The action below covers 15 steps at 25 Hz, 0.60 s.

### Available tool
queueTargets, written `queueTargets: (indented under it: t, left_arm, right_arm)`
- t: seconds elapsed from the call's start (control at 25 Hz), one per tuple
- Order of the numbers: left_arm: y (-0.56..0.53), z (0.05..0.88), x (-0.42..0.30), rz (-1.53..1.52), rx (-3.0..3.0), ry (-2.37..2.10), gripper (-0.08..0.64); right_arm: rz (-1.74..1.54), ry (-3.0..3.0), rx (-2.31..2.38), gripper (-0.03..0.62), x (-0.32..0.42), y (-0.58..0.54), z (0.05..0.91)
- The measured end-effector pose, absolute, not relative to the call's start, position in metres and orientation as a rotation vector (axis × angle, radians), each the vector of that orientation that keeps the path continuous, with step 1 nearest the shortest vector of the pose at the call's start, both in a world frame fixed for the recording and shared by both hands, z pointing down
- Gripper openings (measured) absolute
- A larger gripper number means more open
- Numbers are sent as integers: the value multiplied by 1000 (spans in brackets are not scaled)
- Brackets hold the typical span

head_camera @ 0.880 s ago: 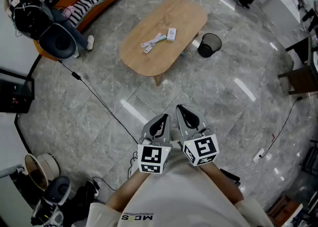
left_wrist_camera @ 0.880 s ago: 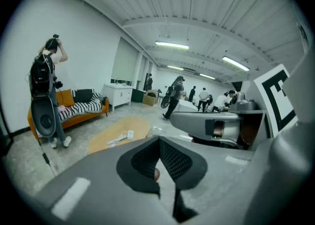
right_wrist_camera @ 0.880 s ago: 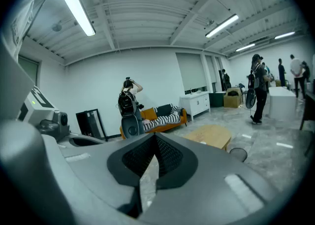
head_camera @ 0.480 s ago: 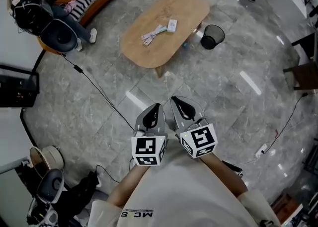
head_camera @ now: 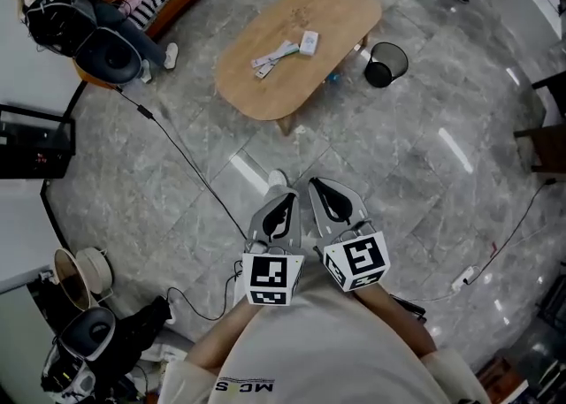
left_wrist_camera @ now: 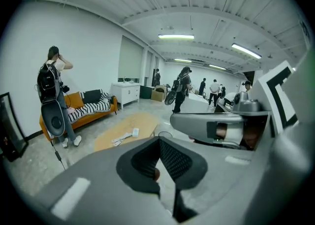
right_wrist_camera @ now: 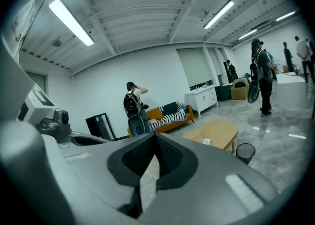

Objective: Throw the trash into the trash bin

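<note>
Trash, namely white paper strips (head_camera: 272,59) and a small white box (head_camera: 308,41), is in neither of my tools. Nearest me, the left hand-held gripper (head_camera: 285,206) and the right hand-held gripper (head_camera: 324,190) hang side by side over the grey stone floor (head_camera: 416,181), each with its jaws closed on nothing. Farther ahead, the trash lies near the middle of the oval light-wood worktop (head_camera: 265,97). The black mesh trash bin (head_camera: 386,64) stands on the floor just beside the worktop's right end.

Head view steeply down; gripper views low, forward; all share distant table (head_camera: 327,4).
</note>
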<state>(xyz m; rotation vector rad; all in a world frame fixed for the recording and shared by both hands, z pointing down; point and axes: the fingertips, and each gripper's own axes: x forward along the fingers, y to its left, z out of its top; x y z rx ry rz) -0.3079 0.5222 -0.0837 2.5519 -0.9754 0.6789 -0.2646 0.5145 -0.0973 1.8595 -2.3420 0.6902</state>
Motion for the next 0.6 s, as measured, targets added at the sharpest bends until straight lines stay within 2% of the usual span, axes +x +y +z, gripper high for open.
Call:
queueTargets:
  t: [0.24,0.6]
  left_arm:
    - [460,-61,-299,681,2522,-953,0]
    - [281,-47,-287,665,2522,-846,0]
  right_arm:
    - [785,-2300,1859,21,-247,452,-72]
    - [760,-2182,1787,26,-239,287,-46]
